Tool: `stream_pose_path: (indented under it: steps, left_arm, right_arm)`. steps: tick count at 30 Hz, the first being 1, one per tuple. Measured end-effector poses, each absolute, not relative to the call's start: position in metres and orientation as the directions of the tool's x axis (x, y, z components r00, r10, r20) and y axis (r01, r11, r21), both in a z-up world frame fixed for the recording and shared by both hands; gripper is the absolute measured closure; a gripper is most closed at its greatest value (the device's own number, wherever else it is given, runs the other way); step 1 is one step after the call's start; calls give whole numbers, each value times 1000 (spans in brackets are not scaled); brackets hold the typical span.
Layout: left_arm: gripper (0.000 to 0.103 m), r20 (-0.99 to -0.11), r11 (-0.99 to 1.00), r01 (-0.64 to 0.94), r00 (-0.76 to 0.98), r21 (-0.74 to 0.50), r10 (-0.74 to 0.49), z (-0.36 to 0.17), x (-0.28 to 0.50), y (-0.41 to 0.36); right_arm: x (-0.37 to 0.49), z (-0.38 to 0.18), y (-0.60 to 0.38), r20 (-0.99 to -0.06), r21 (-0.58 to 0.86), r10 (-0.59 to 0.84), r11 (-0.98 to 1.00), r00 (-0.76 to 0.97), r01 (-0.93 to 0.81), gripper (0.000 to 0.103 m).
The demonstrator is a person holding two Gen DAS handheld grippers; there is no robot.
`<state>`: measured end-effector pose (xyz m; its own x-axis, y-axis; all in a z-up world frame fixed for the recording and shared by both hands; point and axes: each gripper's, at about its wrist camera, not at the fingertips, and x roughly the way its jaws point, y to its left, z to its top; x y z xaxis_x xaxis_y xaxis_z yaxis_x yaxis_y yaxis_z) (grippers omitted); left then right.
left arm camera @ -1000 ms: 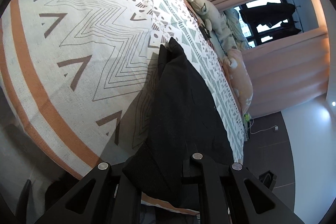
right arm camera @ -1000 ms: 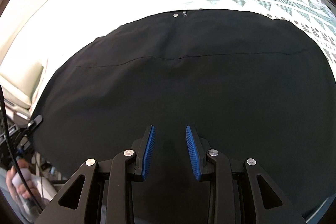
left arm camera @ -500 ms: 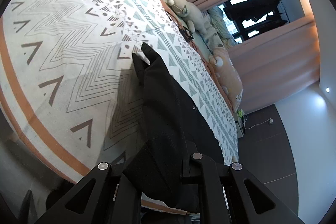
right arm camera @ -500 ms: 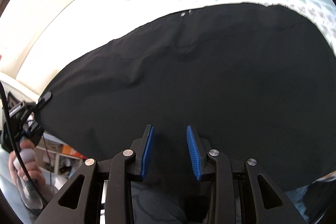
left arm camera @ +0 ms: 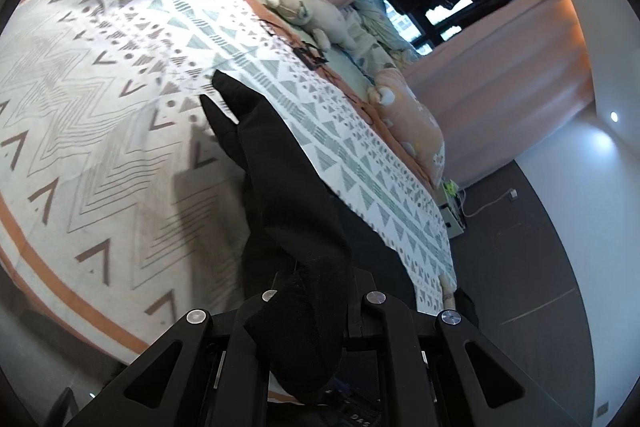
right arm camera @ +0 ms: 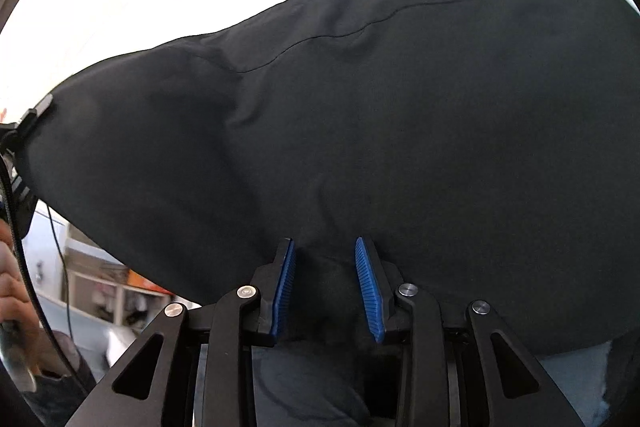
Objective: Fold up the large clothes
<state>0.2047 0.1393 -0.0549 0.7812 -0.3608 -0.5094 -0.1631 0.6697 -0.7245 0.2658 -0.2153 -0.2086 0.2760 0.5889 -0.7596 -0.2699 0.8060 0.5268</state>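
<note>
Left wrist: left claw (left arm camera: 316, 291) pinches black garment's (left arm camera: 280, 163) edge above bedspread (left arm camera: 100, 115).

A bed wears a patterned blanket (left arm camera: 120, 99) with an orange border. At its 1 o'clock edge lie a plush bear (left arm camera: 308, 13) and a peach pillow (left arm camera: 416, 123). Pink curtains (left arm camera: 500, 67) flank a dark window (left arm camera: 440, 3); a cable (left arm camera: 486, 203) crosses the dark floor (left arm camera: 520, 267).
</note>
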Motion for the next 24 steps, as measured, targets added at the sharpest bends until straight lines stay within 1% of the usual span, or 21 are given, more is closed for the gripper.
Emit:
stream_pose_path:
  steps: [9, 11, 17, 19, 24]
  left_arm:
    - [93, -488, 708, -27, 743, -706, -458, -15, 236, 65]
    - [93, -488, 714, -6, 734, -700, -472, -9, 241, 50]
    - [93, -504, 743, 43, 708, -668, -494, 7, 259, 2]
    - [93, -519, 759, 54, 697, -649, -494, 9, 266, -16]
    - [93, -563, 777, 67, 651, -626, -510, 0, 290, -60]
  right_arm:
    - [267, -221, -229, -702, 601, 658, 753, 272, -269, 75]
    - [271, -226, -235, -688, 627, 677, 735, 261, -256, 77]
    - [278, -223, -258, -649, 690, 723, 690, 237, -217, 78]
    - [281, -222, -272, -640, 697, 723, 689, 259, -199, 78]
    - [284, -214, -342, -612, 720, 702, 685, 364, -112, 78]
